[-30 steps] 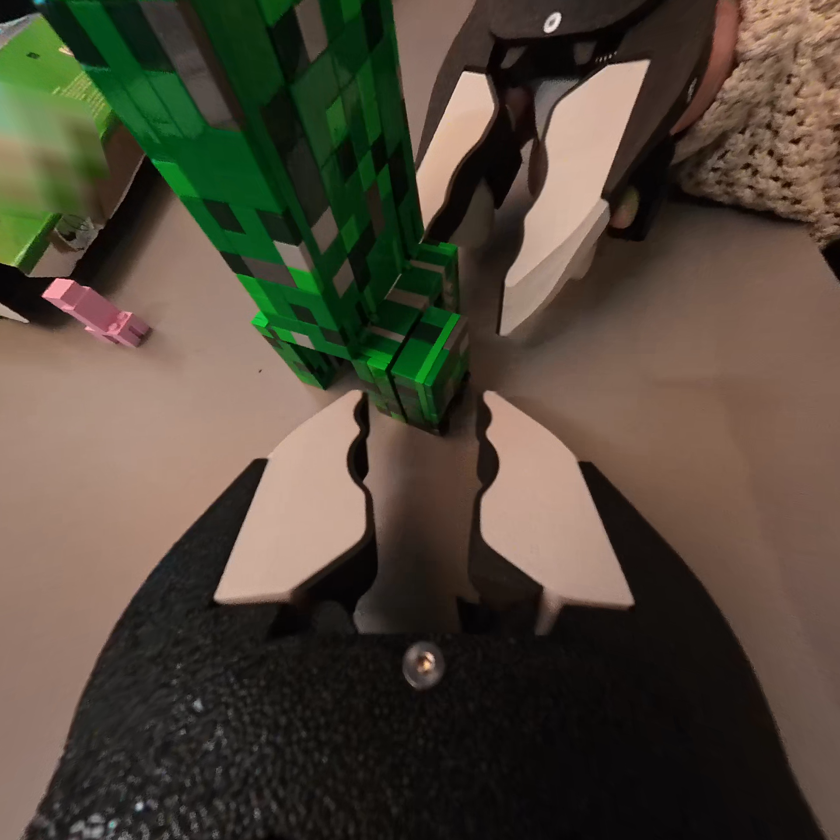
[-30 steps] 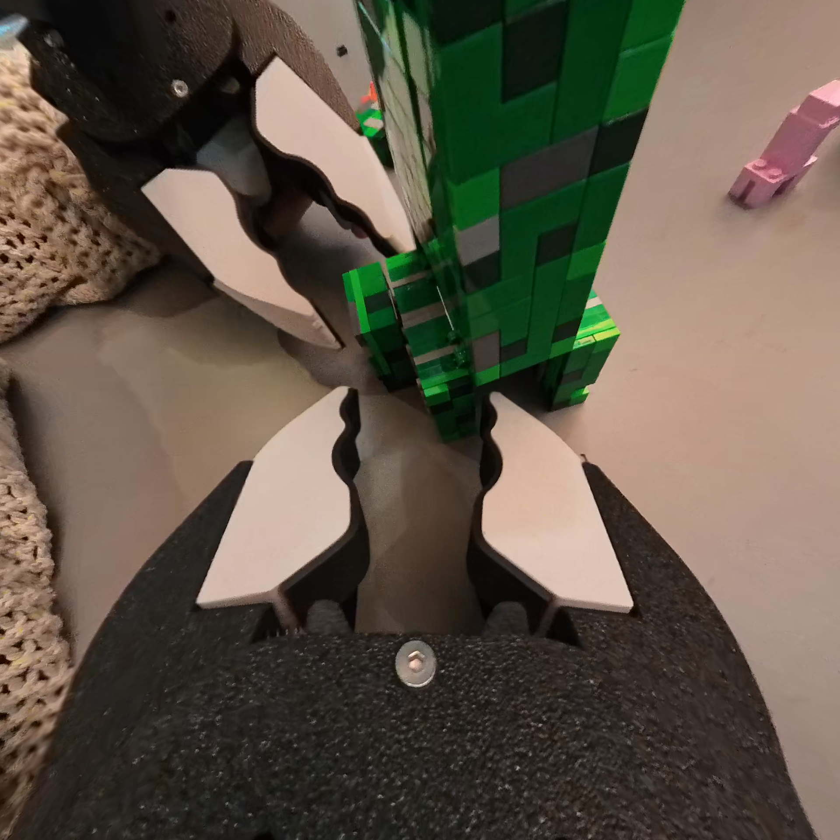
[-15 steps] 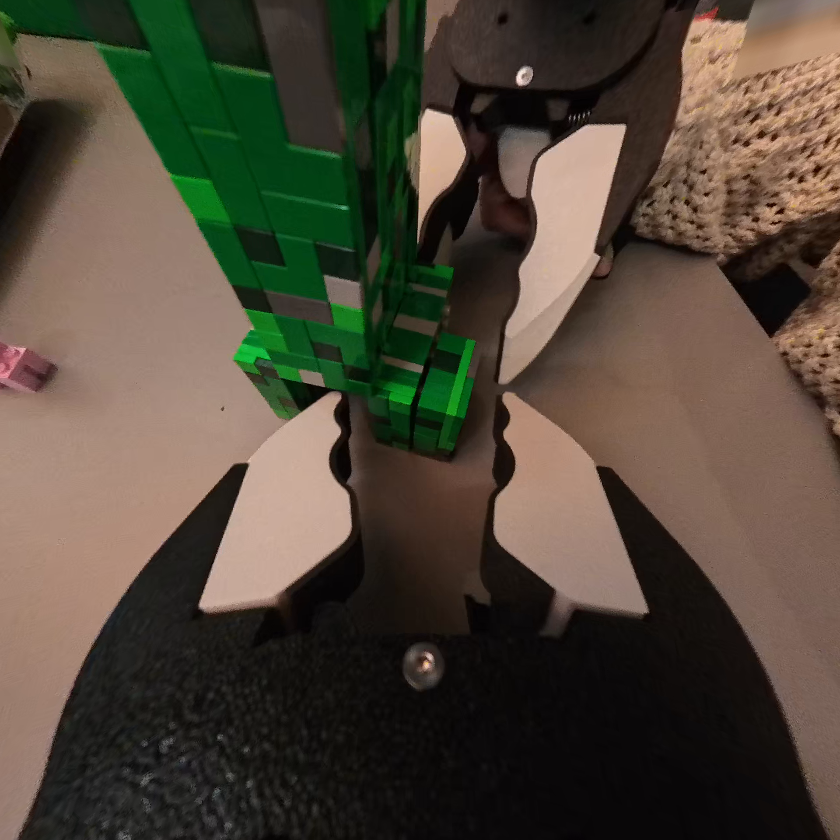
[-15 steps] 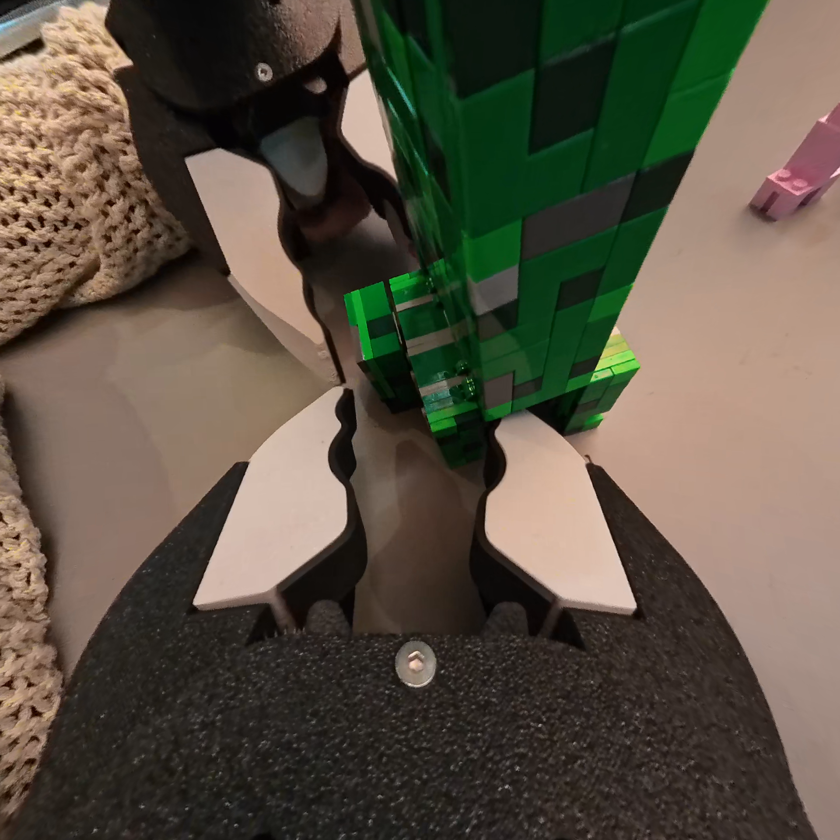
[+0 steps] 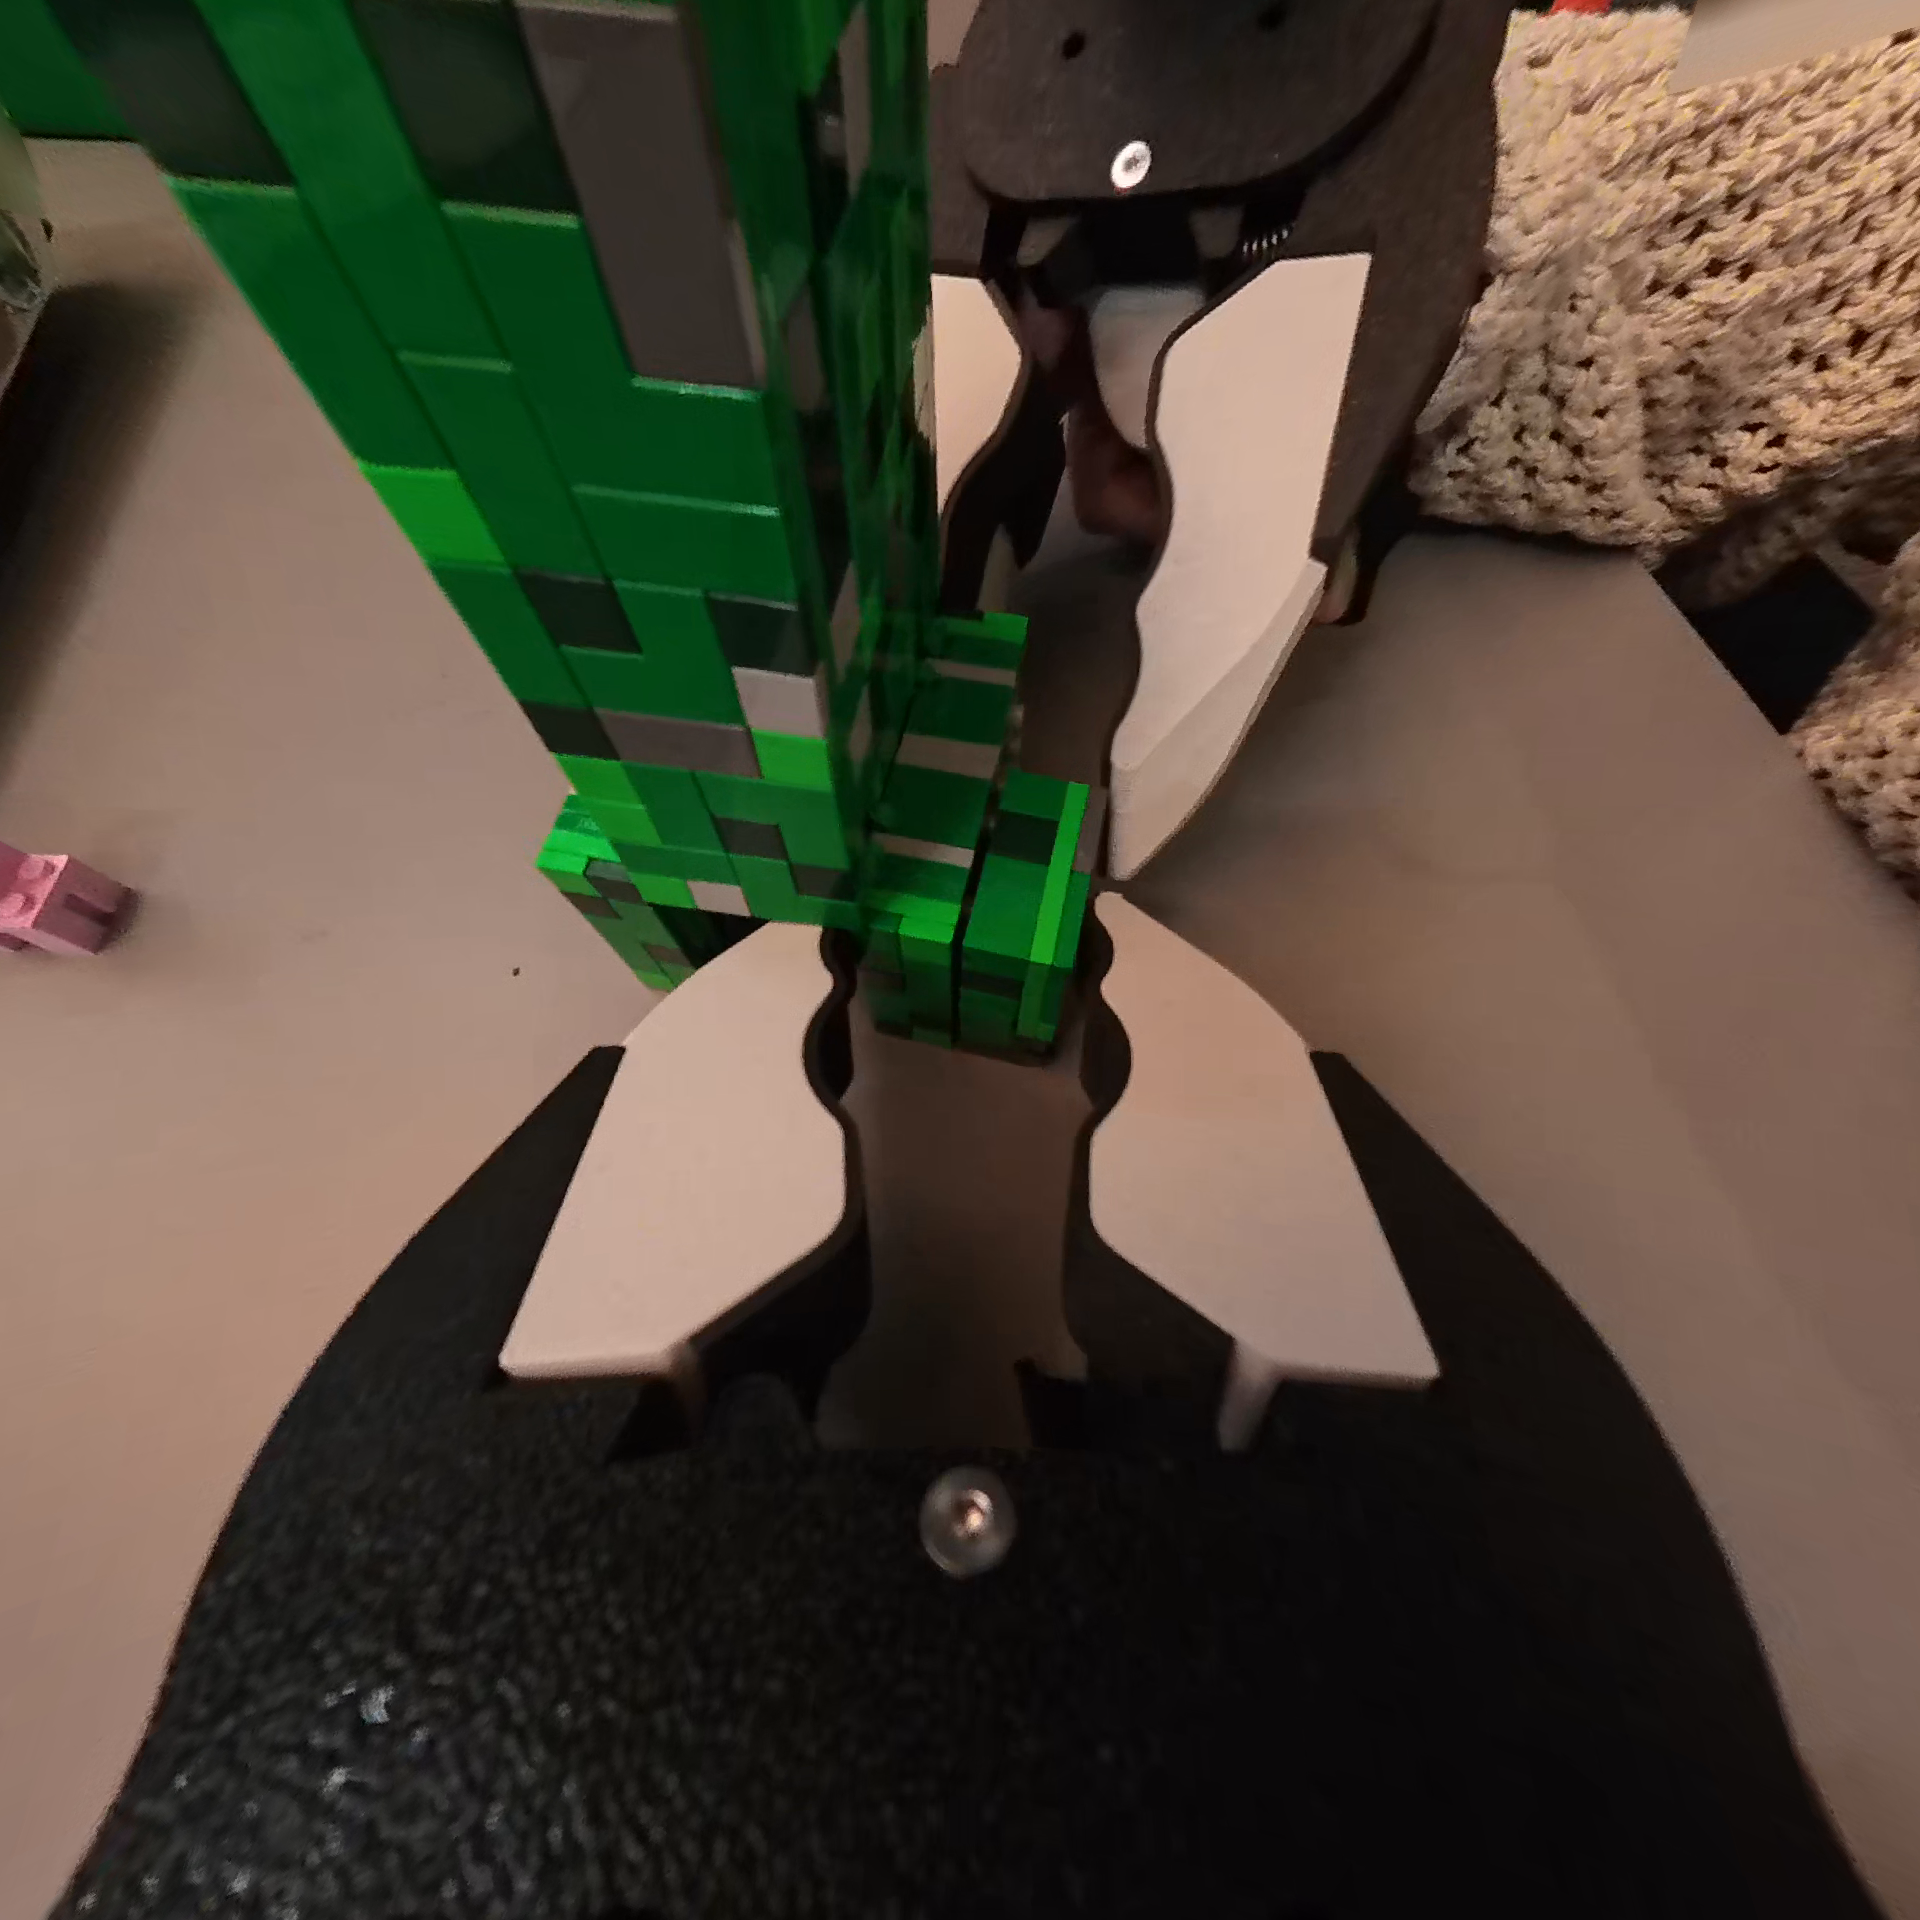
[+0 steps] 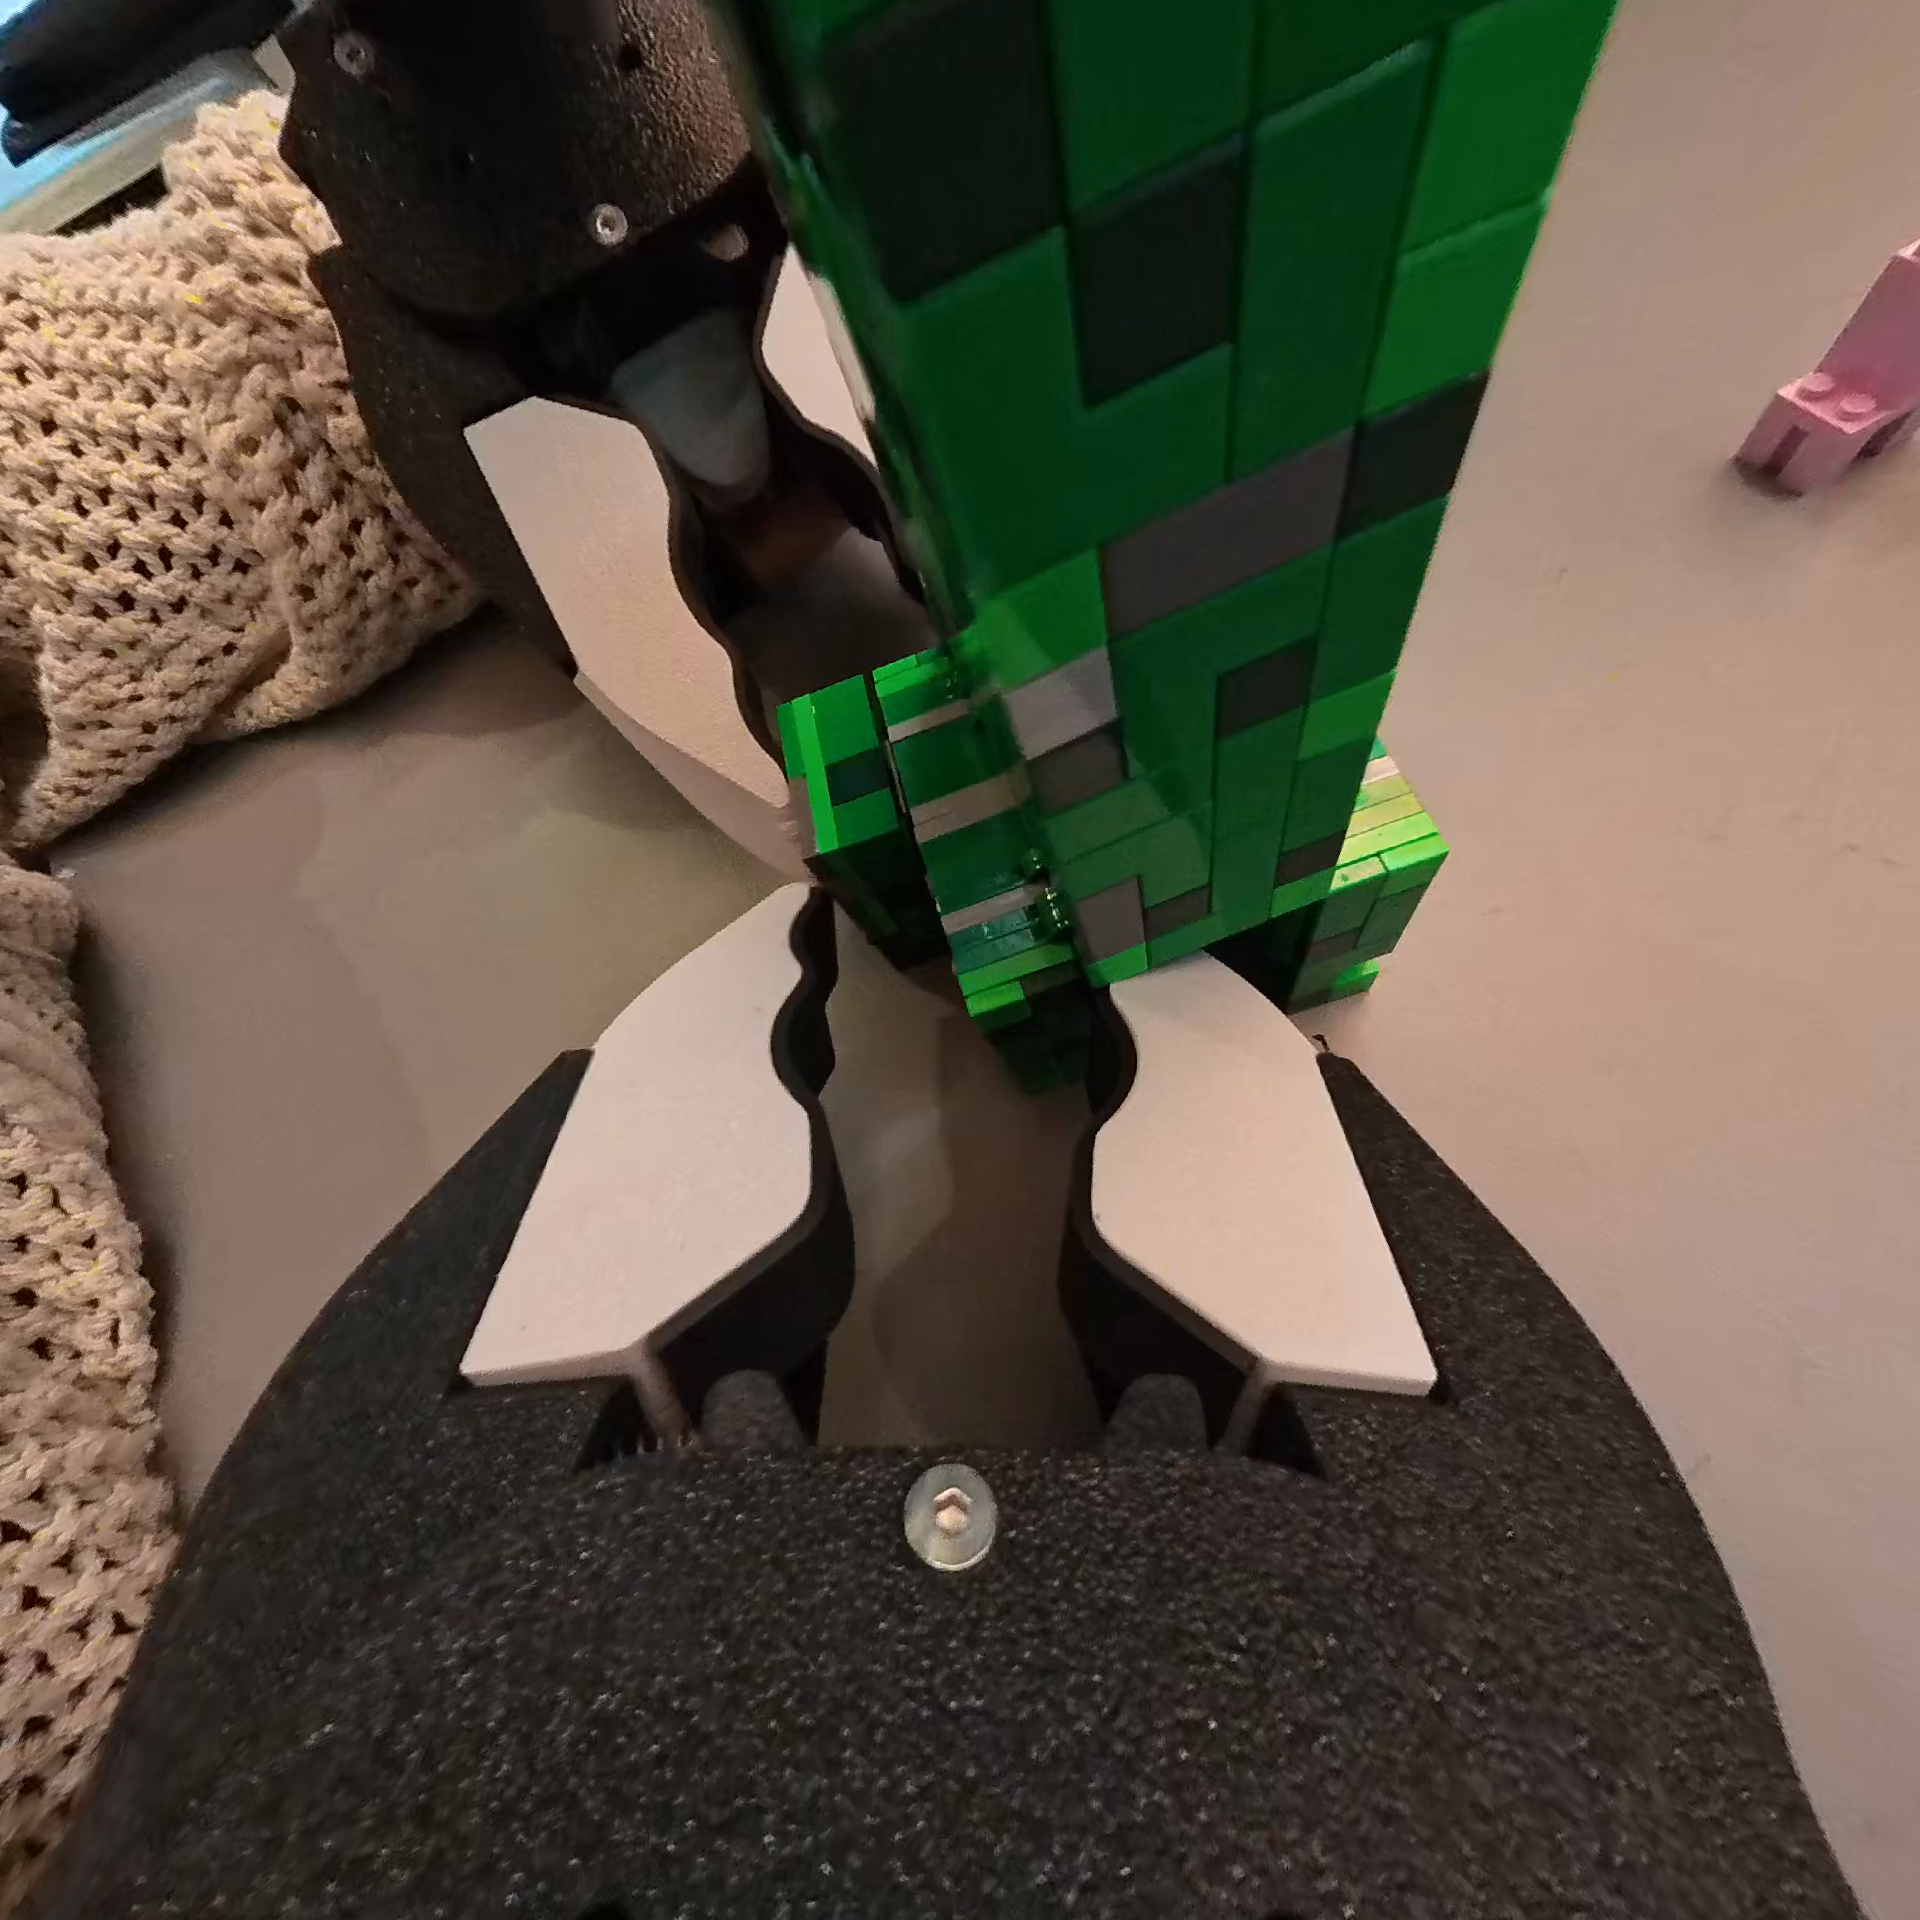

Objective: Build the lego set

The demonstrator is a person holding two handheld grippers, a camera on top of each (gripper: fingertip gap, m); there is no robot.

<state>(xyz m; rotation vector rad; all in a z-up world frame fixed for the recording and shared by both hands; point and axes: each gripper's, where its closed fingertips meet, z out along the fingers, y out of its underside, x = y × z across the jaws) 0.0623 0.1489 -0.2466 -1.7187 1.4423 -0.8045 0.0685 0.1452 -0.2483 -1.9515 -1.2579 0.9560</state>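
A tall green, grey and black lego figure [image 5: 644, 520] stands upright on the grey table; it also shows in the right wrist view [image 6: 1195, 416]. Its block feet stick out at the base. My left gripper [image 5: 961, 956] has its jaws against both sides of one foot [image 5: 997, 935]. My right gripper [image 6: 961, 951] comes from the opposite side and is closed on the feet [image 6: 997, 966] too. Its fingers [image 5: 1216, 623] show across the figure in the left wrist view, one partly hidden behind the tower. The left gripper's fingers [image 6: 623, 623] show in the right wrist view.
A small pink lego piece [image 5: 52, 914] lies on the table to one side of the figure, also in the right wrist view [image 6: 1829, 416]. A beige knitted fabric [image 5: 1662, 312] lies at the table edge [image 6: 156, 520]. A person's fingers sit behind each far gripper. The grippers are tip to tip, or close to it. Left tips and right tips are each some 15 cm from the small pink lego piece [image 5: 52, 914]. Look for it in the right wrist view [image 6: 1788, 417] too.
Both grippers have moved in towards the figure's base. The left jaws opened wider, then narrowed around the foot. The right jaws narrowed slightly onto the feet.
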